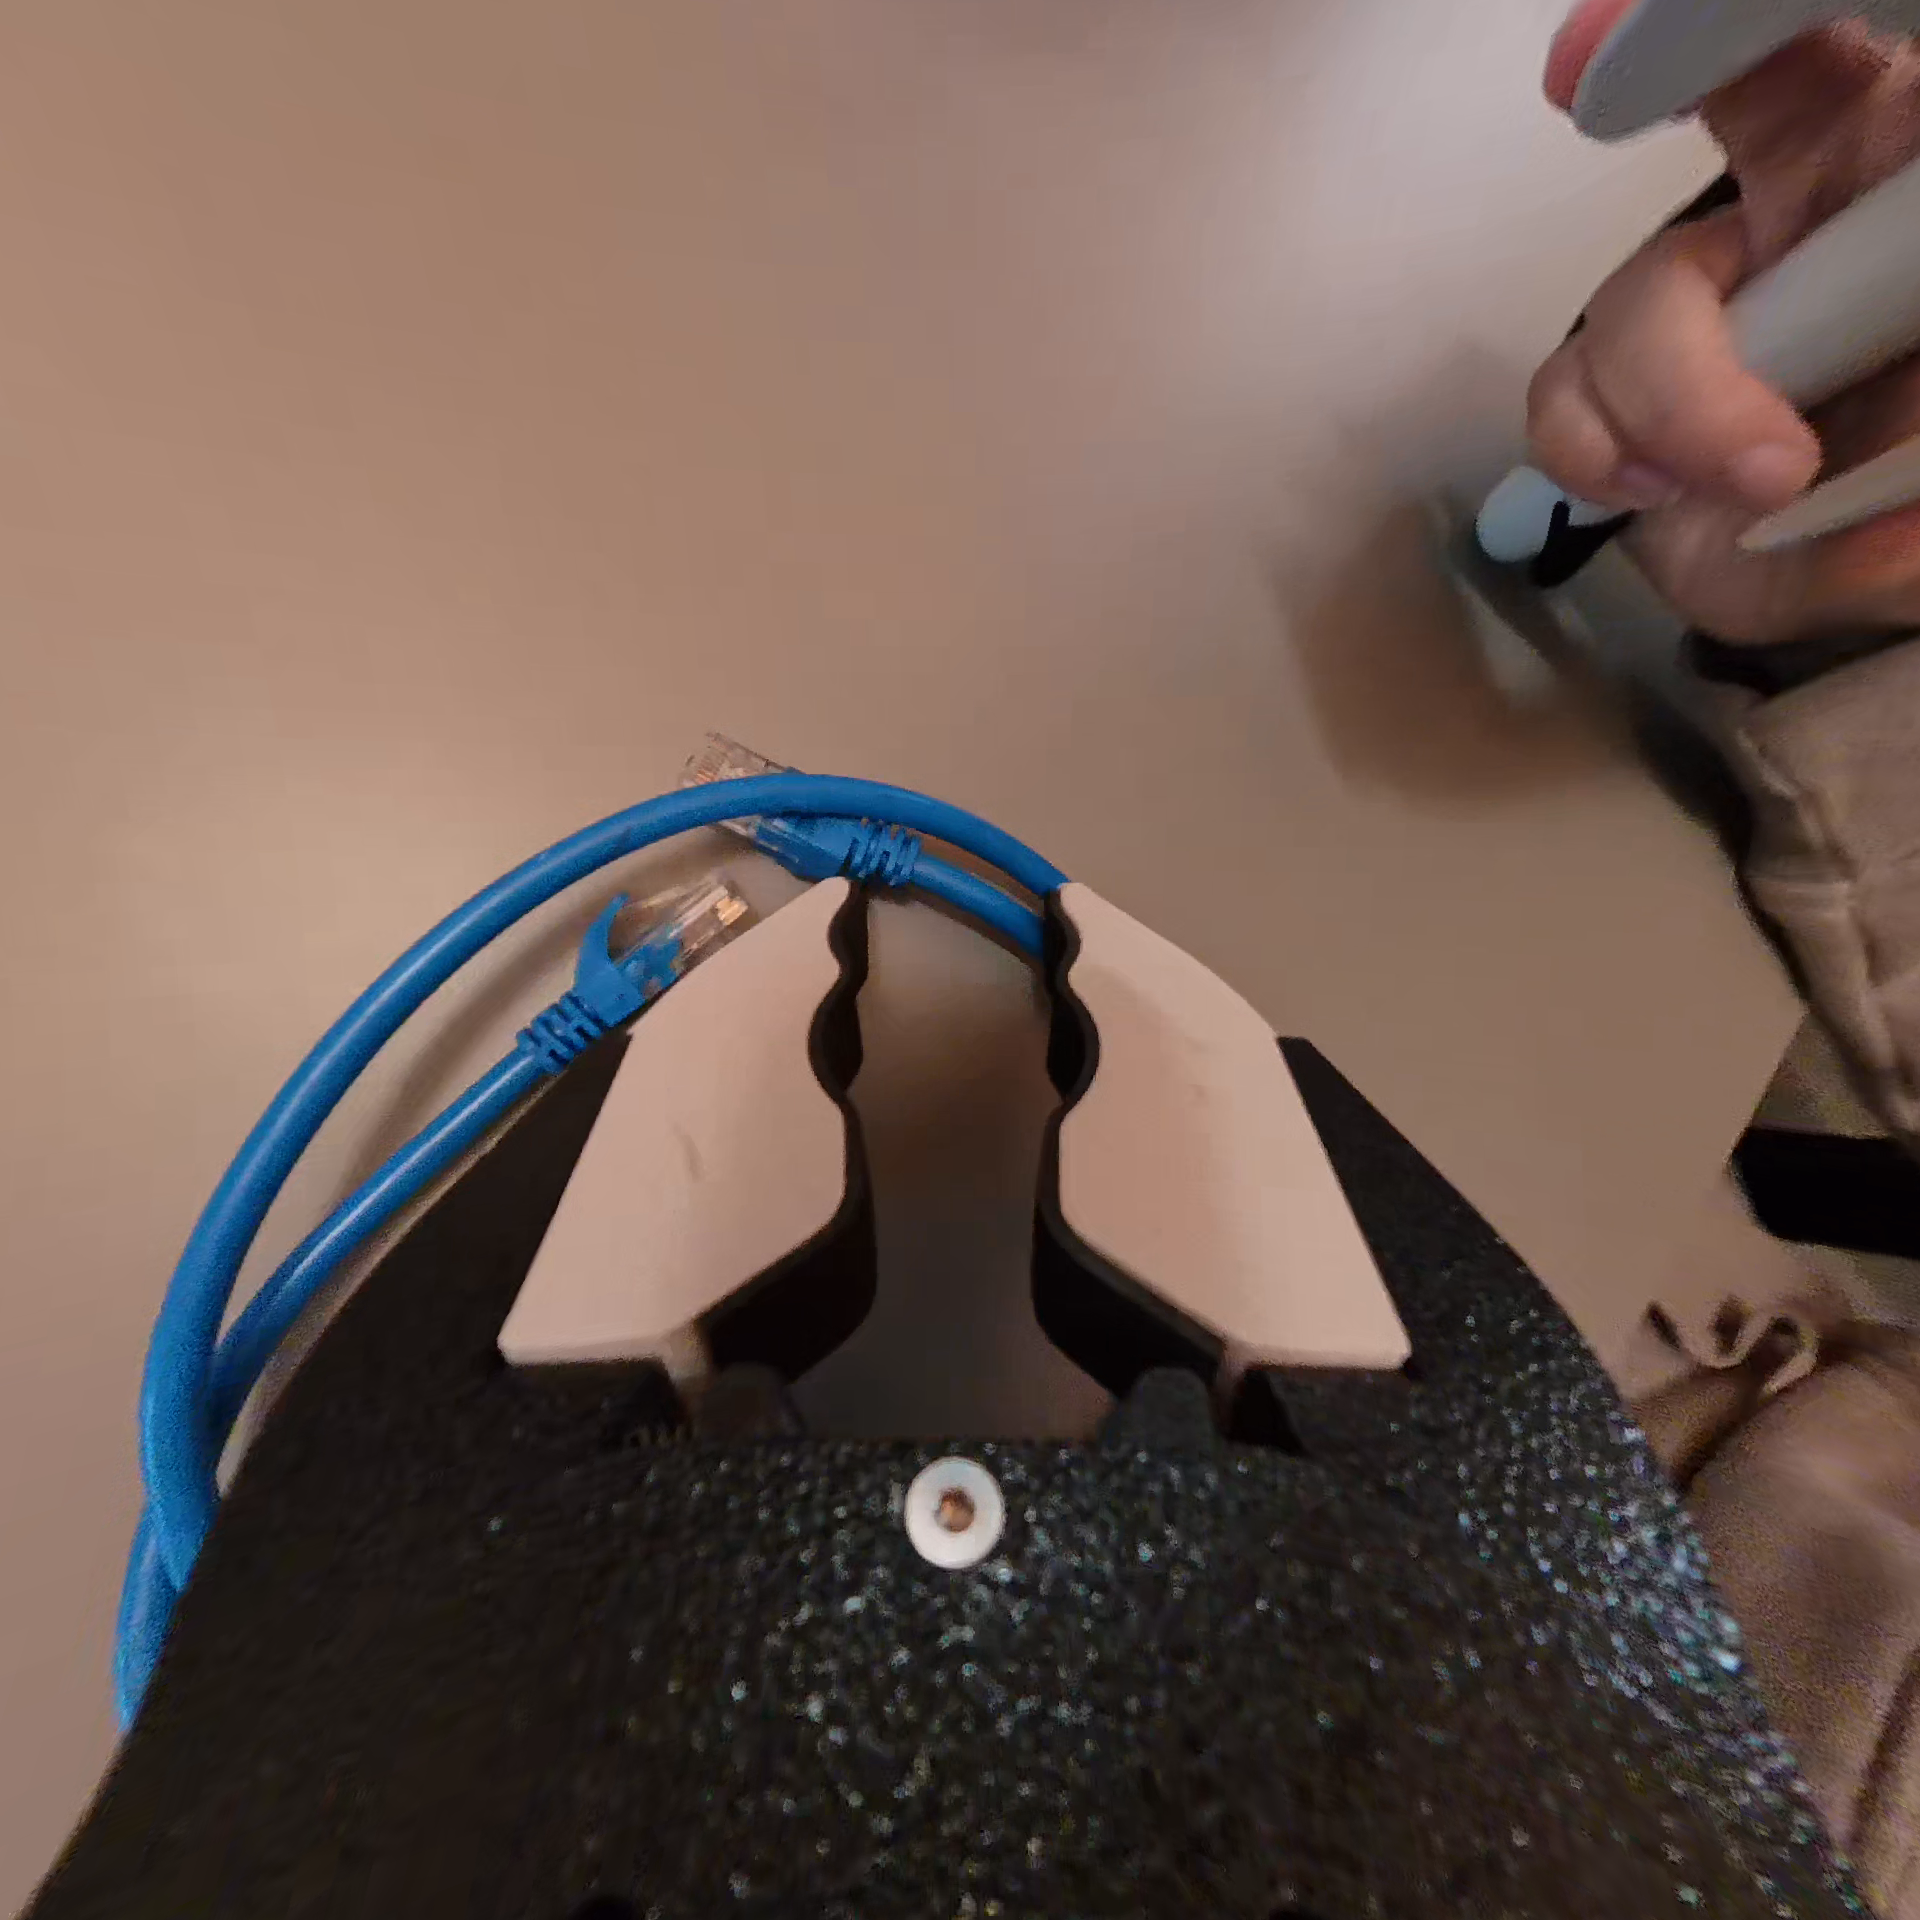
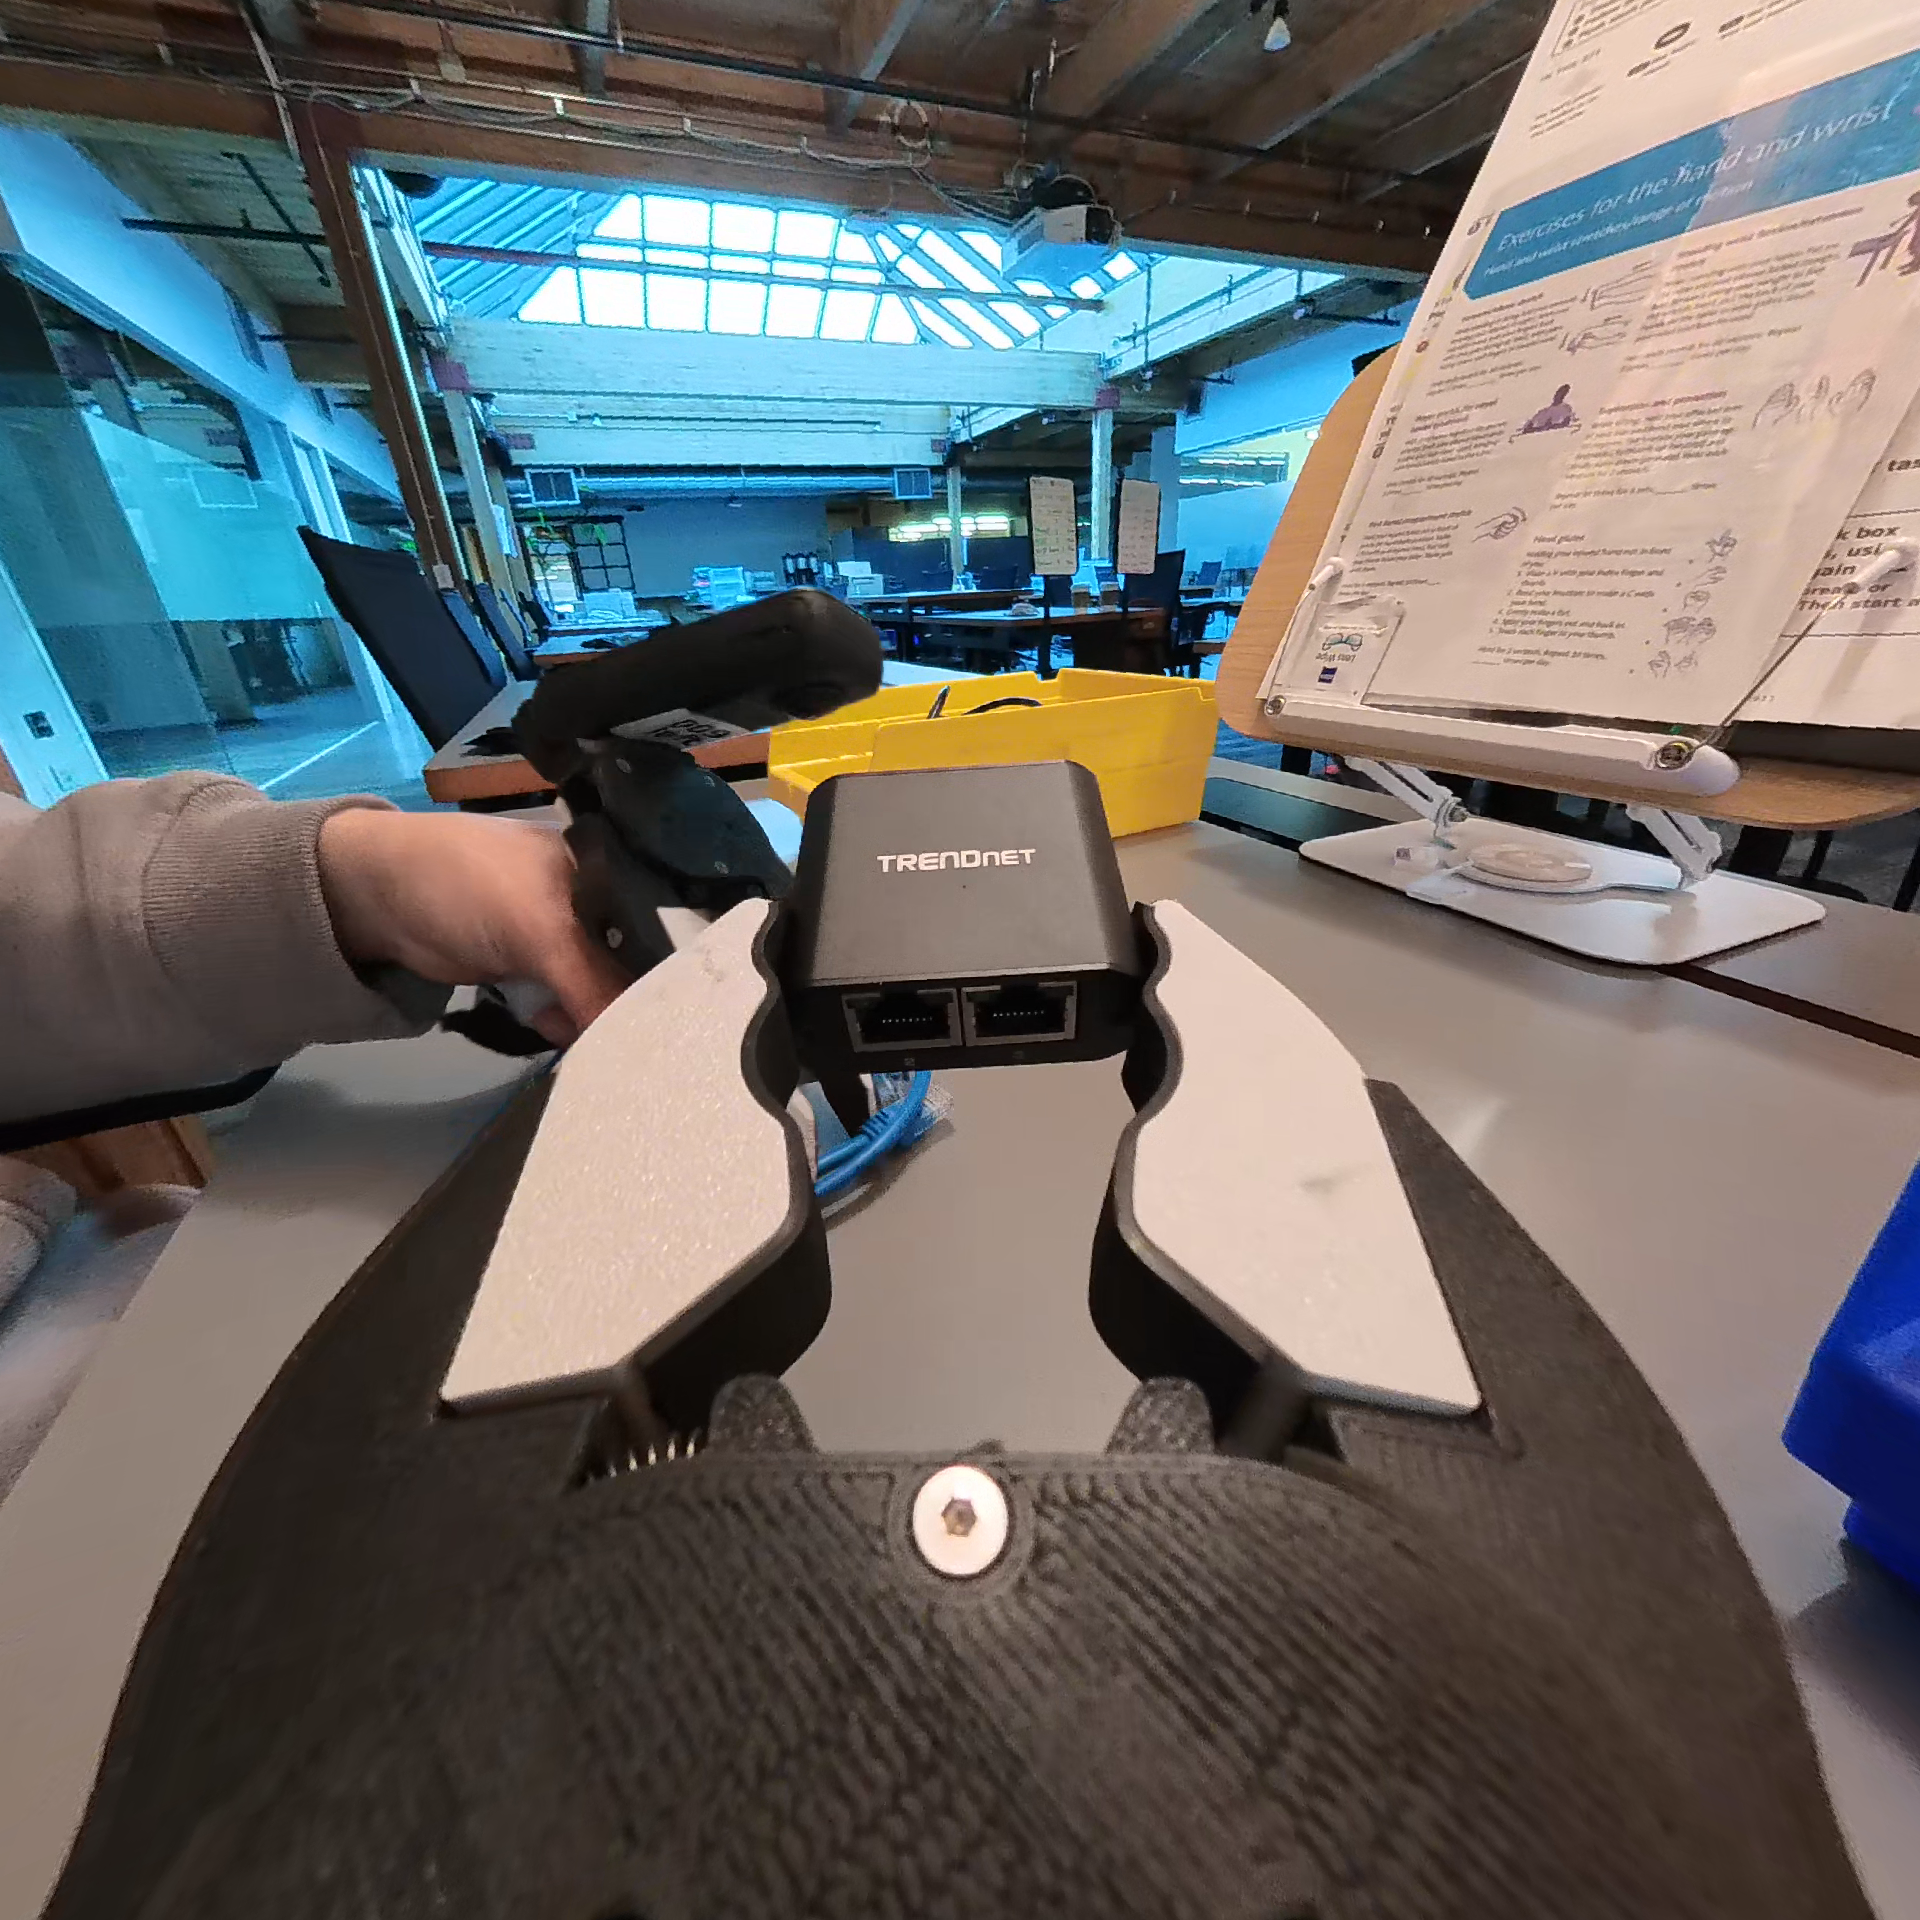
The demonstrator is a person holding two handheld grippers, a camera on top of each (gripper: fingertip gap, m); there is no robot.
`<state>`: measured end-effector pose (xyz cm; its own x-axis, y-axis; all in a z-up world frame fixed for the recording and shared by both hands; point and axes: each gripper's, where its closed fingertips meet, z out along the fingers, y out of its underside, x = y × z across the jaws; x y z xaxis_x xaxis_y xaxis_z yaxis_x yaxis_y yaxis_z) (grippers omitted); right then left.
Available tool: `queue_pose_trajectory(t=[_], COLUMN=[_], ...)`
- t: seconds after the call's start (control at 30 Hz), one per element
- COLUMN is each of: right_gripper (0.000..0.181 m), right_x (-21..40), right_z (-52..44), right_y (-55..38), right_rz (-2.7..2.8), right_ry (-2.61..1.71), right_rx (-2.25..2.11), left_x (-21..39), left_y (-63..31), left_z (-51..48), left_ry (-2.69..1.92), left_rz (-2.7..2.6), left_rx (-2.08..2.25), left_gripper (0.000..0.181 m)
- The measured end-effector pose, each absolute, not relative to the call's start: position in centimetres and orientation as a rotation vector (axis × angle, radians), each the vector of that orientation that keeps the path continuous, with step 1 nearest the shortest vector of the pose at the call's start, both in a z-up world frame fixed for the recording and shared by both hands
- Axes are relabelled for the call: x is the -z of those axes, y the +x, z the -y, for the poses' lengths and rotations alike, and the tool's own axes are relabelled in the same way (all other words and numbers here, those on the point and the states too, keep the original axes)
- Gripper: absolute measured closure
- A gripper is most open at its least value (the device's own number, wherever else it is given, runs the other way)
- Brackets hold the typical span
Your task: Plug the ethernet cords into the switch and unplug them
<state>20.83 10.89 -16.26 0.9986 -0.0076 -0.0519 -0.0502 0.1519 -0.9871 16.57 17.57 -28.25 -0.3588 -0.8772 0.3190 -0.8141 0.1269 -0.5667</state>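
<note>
In the left wrist view, blue ethernet cords [image 1: 343, 1049] lie looped on the tan table. One clear plug [image 1: 686, 920] lies left of my left fingertip, a second plug [image 1: 727, 769] just beyond it. My left gripper [image 1: 956, 899] is open and points down over the cords, its tips straddling a cord run. In the right wrist view, my right gripper [image 2: 956, 987] is shut on the black switch [image 2: 961, 883] and holds it above the table, its two empty ports facing the camera. The cords [image 2: 883, 1132] show below the switch. The left gripper [image 2: 665, 810] is beyond it, to the left.
A yellow bin [image 2: 1039, 727] stands behind the switch. A document stand with papers [image 2: 1621, 468] is at the back right on the grey table [image 2: 1558, 1091]. A blue bin [image 2: 1870, 1382] sits at the right edge. A hand [image 1: 1683, 416] on the other gripper's handle is at the upper right. Some 15 centimeters of space lies between my two pairs of fingers.
</note>
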Motion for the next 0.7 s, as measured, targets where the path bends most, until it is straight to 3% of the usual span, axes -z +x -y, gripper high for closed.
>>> queue_pose_trajectory(t=[0.2,0.4,0.6,0.7], right_gripper=[0.119,0.119,0.119,0.119], right_x=[16.2,16.1,15.8,15.5], right_z=[-10.8,-10.7,-10.3,-9.9], right_y=[20.9,20.9,21.1,21.4], right_rz=[-0.052,-0.052,-0.064,-0.083], right_ry=[-1.407,-1.405,-1.368,-1.336], right_rx=[-0.046,-0.051,-0.057,-0.073], left_x=[27.6,24.6,13.3,11.3], left_y=[15.0,13.4,12.1,12.8], left_z=[-17.5,-17.3,-16.4,-19.4], left_ry=[-1.459,-1.337,-1.467,-1.599], left_rz=[-2.487,-2.615,-2.44,-2.262], left_rx=[0.989,1.13,2.168,2.544], left_gripper=[0.171,0.176,0.177,0.176])
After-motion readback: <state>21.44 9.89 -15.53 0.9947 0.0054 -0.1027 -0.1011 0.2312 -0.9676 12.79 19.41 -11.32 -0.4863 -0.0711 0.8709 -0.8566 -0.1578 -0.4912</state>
